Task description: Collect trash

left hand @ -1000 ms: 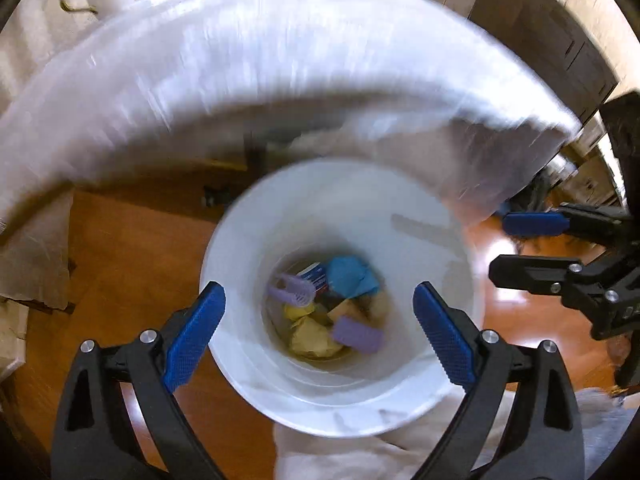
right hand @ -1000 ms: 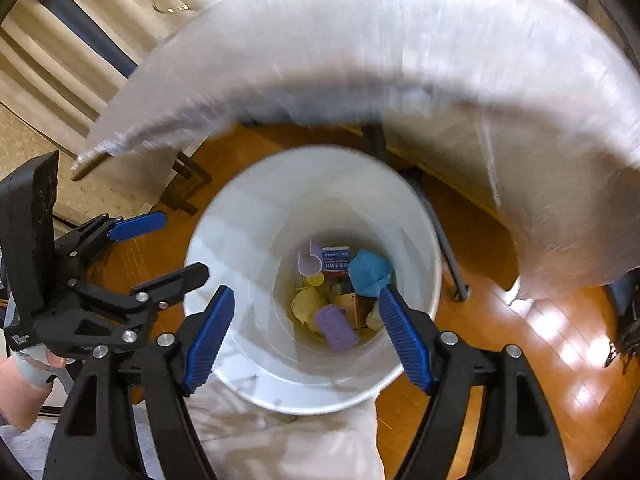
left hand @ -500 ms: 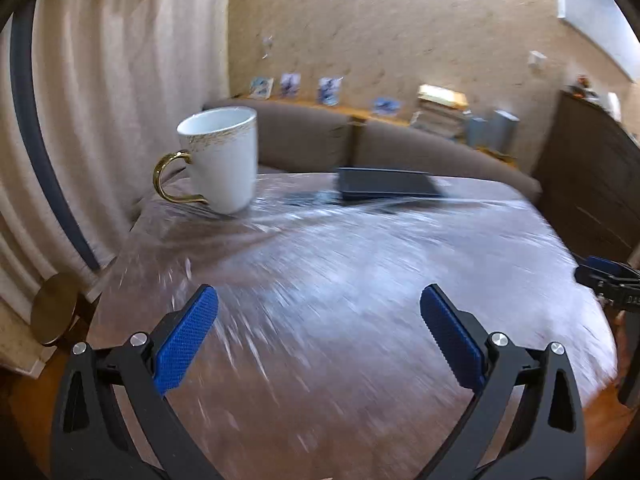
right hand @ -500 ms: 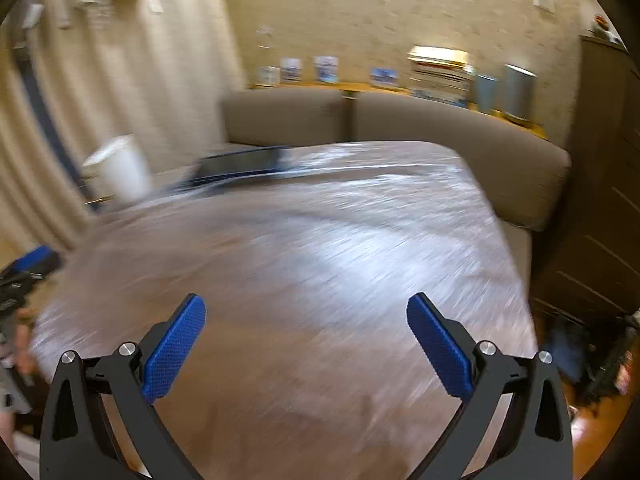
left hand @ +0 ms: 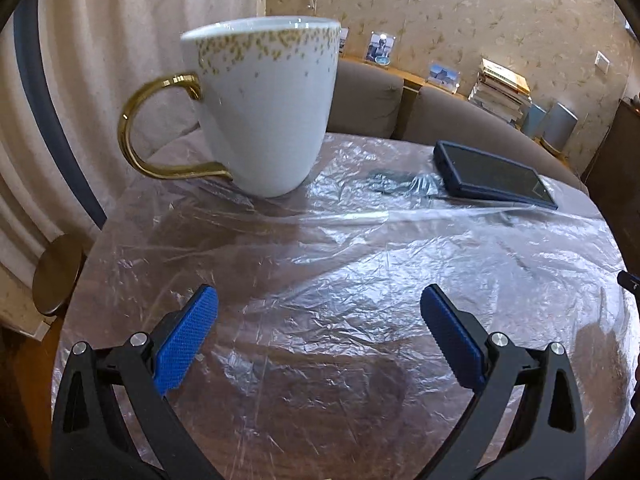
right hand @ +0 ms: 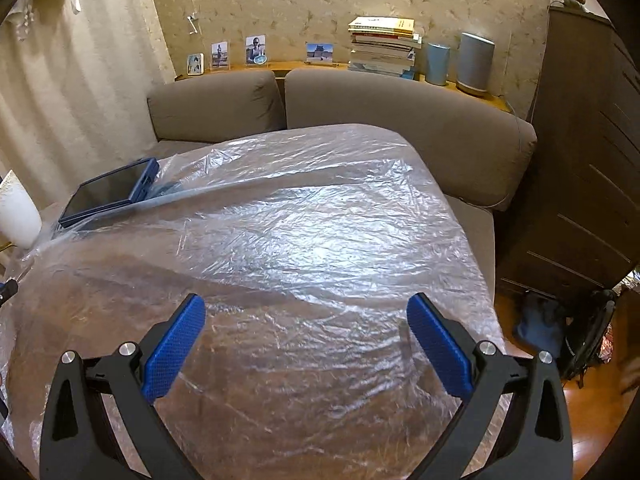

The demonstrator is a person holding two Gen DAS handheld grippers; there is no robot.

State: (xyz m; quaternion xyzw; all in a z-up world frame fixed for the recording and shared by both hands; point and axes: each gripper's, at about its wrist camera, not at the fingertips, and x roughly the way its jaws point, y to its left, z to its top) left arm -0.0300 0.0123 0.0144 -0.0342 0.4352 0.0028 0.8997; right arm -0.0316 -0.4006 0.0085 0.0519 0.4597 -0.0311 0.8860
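My left gripper (left hand: 318, 294) hangs open over a table under a crinkled clear plastic sheet (left hand: 360, 264), nothing between its blue pads. Beyond it stands a white mug (left hand: 264, 112) with a gold handle. To the mug's right lie a dark crumpled scrap (left hand: 396, 182), a clear strip (left hand: 348, 216) and a dark blue tablet (left hand: 496, 174). My right gripper (right hand: 306, 300) is open and empty above the sheet's (right hand: 300, 220) right half. From there the tablet (right hand: 112, 188) and the scrap (right hand: 168, 190) lie far left, the mug (right hand: 16, 212) at the left edge. No bin is in view.
A brown sofa (right hand: 400, 120) wraps the table's far side, with a shelf of books (right hand: 380, 48) and photos behind it. A dark cabinet (right hand: 592, 160) stands at the right over wooden floor. A round stool (left hand: 56, 276) and a curtain (left hand: 100, 80) are at the table's left.
Both grippers have swung from above the white bin of trash to over the plastic-covered table. The right jaws have spread wider. The left one has come closer to the mug.
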